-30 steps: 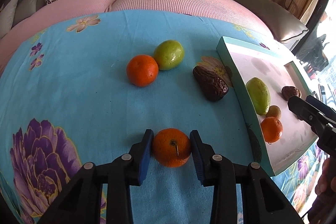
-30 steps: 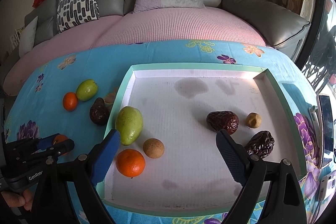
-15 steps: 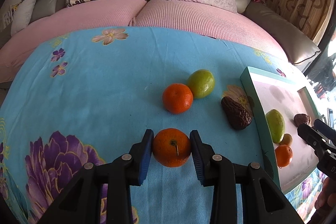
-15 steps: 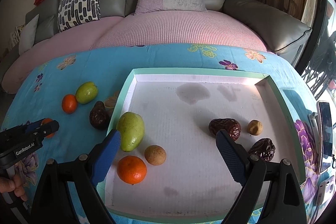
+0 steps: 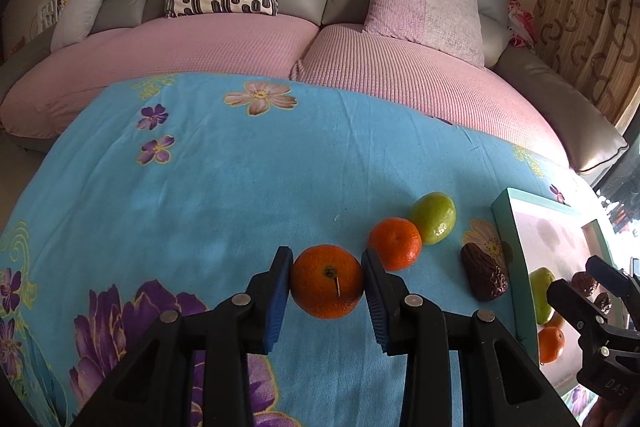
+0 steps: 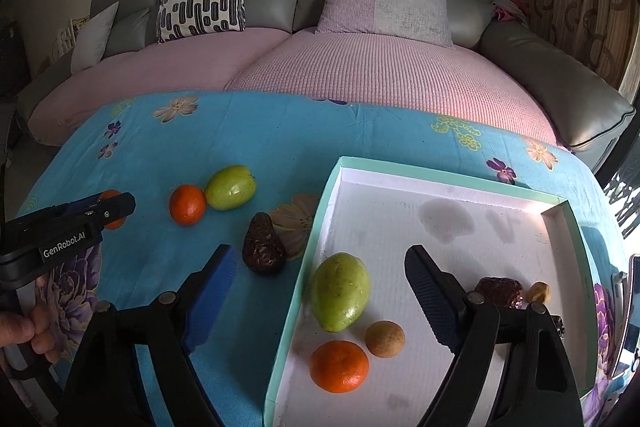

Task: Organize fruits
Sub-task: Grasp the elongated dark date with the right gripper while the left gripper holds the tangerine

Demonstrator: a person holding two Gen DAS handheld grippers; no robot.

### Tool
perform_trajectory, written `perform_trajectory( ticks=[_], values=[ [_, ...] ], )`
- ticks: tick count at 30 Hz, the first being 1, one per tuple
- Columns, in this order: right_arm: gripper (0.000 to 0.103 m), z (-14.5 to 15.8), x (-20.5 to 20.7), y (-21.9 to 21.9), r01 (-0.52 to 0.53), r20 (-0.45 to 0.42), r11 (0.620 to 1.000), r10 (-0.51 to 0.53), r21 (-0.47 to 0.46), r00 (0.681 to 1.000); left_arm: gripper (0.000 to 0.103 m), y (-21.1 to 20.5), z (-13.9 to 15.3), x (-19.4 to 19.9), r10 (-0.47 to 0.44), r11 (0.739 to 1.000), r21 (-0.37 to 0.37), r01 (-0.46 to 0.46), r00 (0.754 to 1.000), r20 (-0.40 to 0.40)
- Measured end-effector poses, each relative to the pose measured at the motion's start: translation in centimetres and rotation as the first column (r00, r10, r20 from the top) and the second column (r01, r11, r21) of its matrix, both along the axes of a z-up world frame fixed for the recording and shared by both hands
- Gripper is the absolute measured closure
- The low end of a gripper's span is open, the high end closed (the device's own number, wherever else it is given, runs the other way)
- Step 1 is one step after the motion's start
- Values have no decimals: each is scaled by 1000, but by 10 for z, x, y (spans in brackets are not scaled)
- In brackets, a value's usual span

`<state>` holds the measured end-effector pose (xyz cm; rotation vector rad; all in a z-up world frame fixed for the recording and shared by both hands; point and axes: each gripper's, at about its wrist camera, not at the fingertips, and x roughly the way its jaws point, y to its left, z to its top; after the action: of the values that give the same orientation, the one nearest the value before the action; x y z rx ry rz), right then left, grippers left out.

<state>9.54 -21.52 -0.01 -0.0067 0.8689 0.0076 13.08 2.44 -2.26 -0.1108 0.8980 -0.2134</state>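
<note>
In the right wrist view the held orange (image 6: 109, 211) peeks out, mostly hidden behind the left gripper (image 6: 116, 207). A hand (image 6: 24, 327) is cut off at the frame's left edge. One dark date (image 6: 559, 323) barely shows behind the right gripper's finger (image 6: 532, 339). From the left wrist view, the tray (image 5: 516, 267) runs off the right edge, its fruits partly screened by the right gripper (image 5: 580, 289).

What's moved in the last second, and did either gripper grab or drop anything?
The left gripper, clamped on the orange throughout, has lifted it off the blue cloth and swung left, away from the tray. The right gripper stayed open and shifted left over the tray's left rim. Nothing was grabbed or dropped; the other fruit lie as before.
</note>
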Motion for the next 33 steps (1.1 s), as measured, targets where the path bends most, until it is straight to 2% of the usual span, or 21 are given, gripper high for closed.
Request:
perform_trajectory(
  ticks=[4, 8, 12, 16, 18, 29, 33],
  values=[
    [19, -7, 15, 20, -46, -30, 999, 46, -7, 998, 65, 10, -2, 2, 23, 1000, -14, -23, 1000, -6],
    [35, -18, 28, 36, -93, -72, 995, 91, -24, 993, 65, 17, -3, 4, 38, 999, -31, -38, 999, -13],
    [42, -30, 38, 44, -105, -111, 993, 98, -53, 989, 65, 23, -4, 5, 47, 998, -48, -48, 999, -17],
    [44, -33, 43, 51, -114, -115, 987, 101, -113, 988, 65, 24, -5, 5, 49, 997, -58, -51, 999, -23],
    [53, -34, 45, 52, -118, -120, 987, 105, -111, 987, 65, 24, -6, 5, 50, 997, -61, -51, 998, -24],
    [58, -48, 49, 55, -134, -158, 978, 109, -157, 981, 65, 22, -7, 5, 41, 997, -63, -43, 999, -30],
    [67, -51, 48, 58, -140, -171, 975, 111, -173, 979, 65, 20, -7, 6, 37, 997, -62, -39, 999, -31]
  ],
)
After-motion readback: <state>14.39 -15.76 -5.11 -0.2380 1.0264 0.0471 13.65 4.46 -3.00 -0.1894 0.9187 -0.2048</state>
